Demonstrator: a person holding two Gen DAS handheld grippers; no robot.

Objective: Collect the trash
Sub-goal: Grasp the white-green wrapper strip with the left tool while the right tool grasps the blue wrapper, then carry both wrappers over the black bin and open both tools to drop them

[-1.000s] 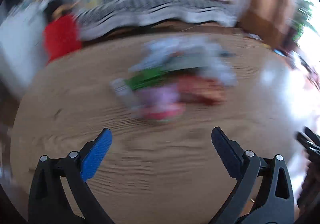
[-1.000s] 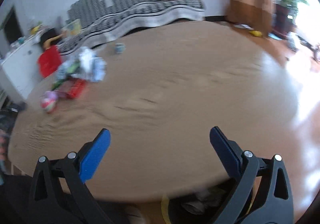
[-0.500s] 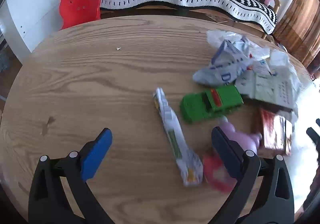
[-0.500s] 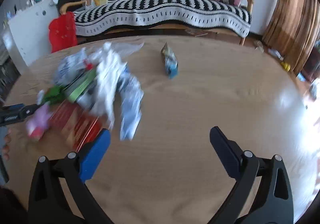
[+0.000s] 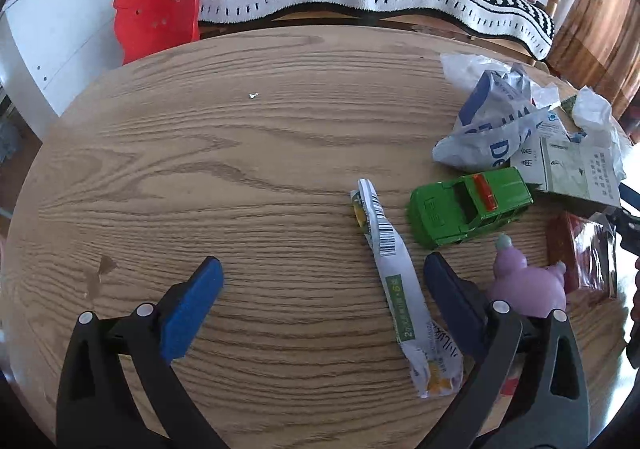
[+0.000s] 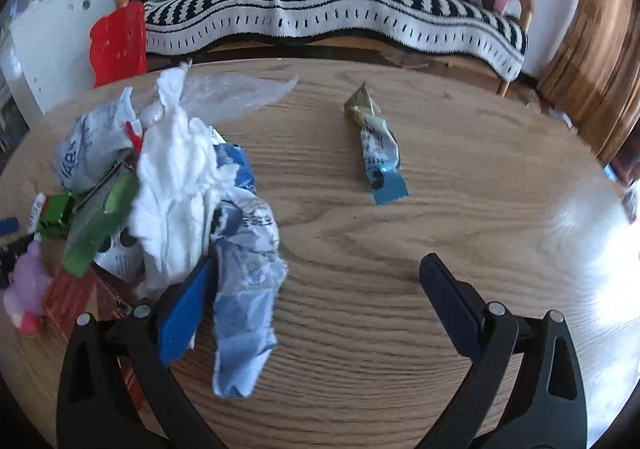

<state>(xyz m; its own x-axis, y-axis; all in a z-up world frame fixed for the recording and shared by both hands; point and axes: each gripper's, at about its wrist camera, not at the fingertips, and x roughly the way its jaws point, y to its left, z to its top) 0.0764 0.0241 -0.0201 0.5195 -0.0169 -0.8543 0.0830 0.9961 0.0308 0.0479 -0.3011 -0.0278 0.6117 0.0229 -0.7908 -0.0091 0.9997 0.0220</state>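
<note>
A long white snack wrapper point(image 5: 394, 277) lies on the round wooden table point(image 5: 200, 169), just inside my left gripper's right finger. My left gripper point(image 5: 320, 293) is open and empty above the table. In the right wrist view a crumpled blue-and-white bag point(image 6: 244, 281) lies between the fingers, by the left one, beside a white tissue wad point(image 6: 172, 189). A twisted blue wrapper point(image 6: 376, 149) lies alone farther back. My right gripper point(image 6: 316, 297) is open and empty.
A green toy car point(image 5: 468, 209), a purple plush toy point(image 5: 528, 285), a red packet point(image 5: 580, 257) and white paper packaging point(image 5: 568, 169) sit at the right of the left wrist view. A red plastic chair point(image 5: 156, 9) and a striped sofa point(image 6: 340, 13) stand behind the table.
Both grippers swung toward the trash pile and moved closer. The long wrapper now sits between the left fingers, and the blue-and-white bag sits by the right gripper's left finger. Both stayed open.
</note>
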